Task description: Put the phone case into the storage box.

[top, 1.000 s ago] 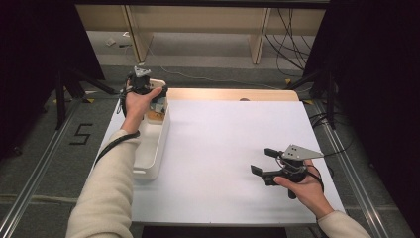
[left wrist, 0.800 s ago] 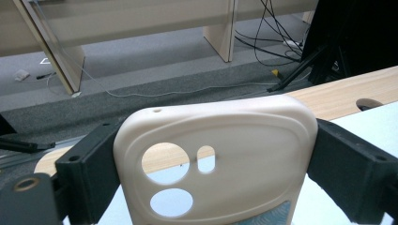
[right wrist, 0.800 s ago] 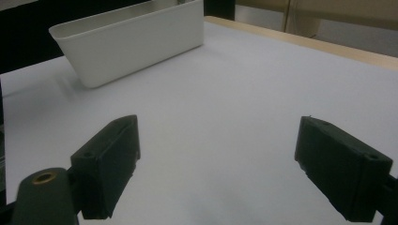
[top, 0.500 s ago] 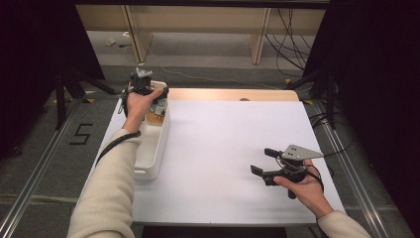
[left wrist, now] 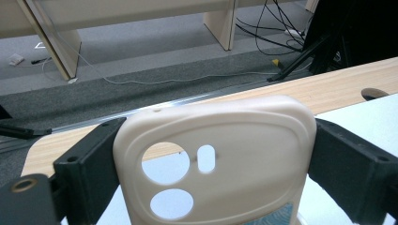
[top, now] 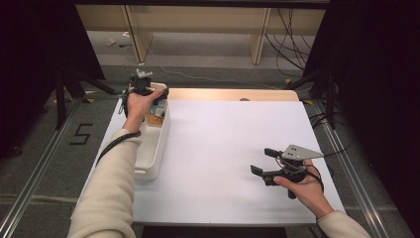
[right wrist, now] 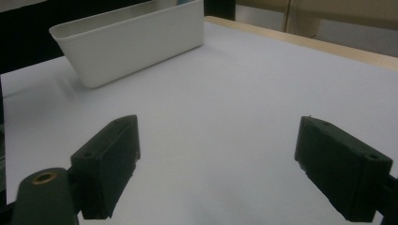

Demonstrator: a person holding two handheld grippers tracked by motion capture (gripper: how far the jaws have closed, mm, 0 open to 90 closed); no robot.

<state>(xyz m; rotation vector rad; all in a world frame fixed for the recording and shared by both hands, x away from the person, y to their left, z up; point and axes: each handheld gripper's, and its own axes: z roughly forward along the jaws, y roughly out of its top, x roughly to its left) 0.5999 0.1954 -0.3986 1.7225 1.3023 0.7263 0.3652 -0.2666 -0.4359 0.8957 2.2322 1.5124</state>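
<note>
At the upper left of the high view, my left gripper (top: 148,89) hung over the far end of the white bin (top: 148,158), which lay along the left edge of the counter (top: 223,148). My left hand (top: 138,101) was wrapped around it, the cream sleeve (top: 106,193) running down to the bottom of the frame. In the left gripper view my jaws were clenched on a cream phone case (left wrist: 216,159), one black jaw pressed on each side of it. The case stood upright between them, its back toward the camera, with two round camera cutouts and a small oblong slot at its left. Through those holes I could see the white counter surface. A patch of teal pattern showed at the lower edge of the case; I could not tell what it was. Behind the case ran the wooden strip of the counter's far edge (left wrist: 291,89), then grey floor (left wrist: 141,51) and trailing cables.

Toward the lower right of the high view, my right gripper (top: 262,161) sat low over the white counter, held in my right hand (top: 304,188), well apart from the bin. In the right gripper view its jaws stood released, wide apart with bare counter between them, and the bin (right wrist: 131,42) lay in the upper left of that frame.
</note>
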